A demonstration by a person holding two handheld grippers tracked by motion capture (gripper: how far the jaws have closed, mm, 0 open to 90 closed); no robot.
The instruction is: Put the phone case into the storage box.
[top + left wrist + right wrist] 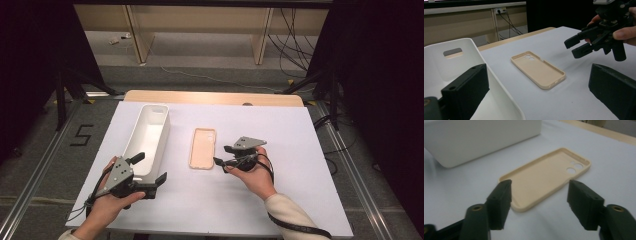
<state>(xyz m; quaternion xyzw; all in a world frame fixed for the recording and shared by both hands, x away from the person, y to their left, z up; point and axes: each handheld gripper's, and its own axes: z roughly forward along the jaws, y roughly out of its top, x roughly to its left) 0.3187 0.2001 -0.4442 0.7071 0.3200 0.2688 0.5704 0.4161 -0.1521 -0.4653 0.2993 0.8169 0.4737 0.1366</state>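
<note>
A beige phone case lies open side up on the white table top, camera holes at the far end. My right gripper hovers just right of the case's near end, jaws open and empty; in the right gripper view the case lies on the table beyond the two spread jaws. A long white bin stands to the left of the case. My left gripper is open at the bin's near end, one jaw over the bin. From the left gripper view, the right gripper hangs beside the case.
The bin looks empty inside. A wooden strip runs along the table's far edge. Beyond it is grey floor with cables and table legs. Dark stands flank both sides of the table.
</note>
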